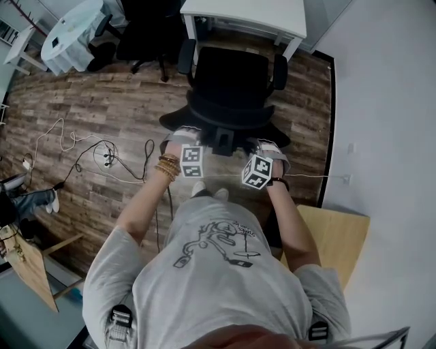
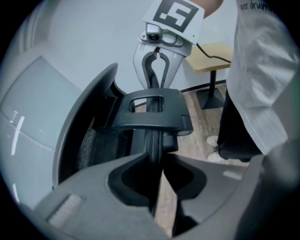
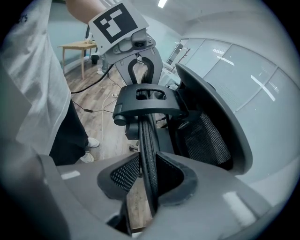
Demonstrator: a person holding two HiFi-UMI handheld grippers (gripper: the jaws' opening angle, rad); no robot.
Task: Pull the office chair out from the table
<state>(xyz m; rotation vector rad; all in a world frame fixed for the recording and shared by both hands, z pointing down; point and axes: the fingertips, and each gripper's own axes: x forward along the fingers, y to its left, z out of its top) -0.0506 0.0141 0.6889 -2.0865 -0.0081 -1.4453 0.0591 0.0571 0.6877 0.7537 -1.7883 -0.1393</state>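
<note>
The black office chair (image 1: 228,88) stands on the wood floor just in front of the white table (image 1: 245,13), its seat facing the table. Both grippers hold the top rim of its backrest from behind. My left gripper (image 1: 178,140) is shut on the thin backrest rim (image 2: 156,140), which runs straight between its pads. My right gripper (image 1: 270,146) is shut on the same mesh rim (image 3: 146,140) further along. The chair's black back bracket (image 2: 150,110) sits between them, and each gripper shows in the other's view: the right gripper (image 2: 157,61) and the left gripper (image 3: 140,70).
Cables (image 1: 102,153) trail over the floor at the left. A wooden side table (image 1: 337,238) stands by the right wall. A round white table (image 1: 71,27) and another dark chair (image 1: 146,31) are at the far left. The person's shoes (image 1: 209,193) are right behind the chair.
</note>
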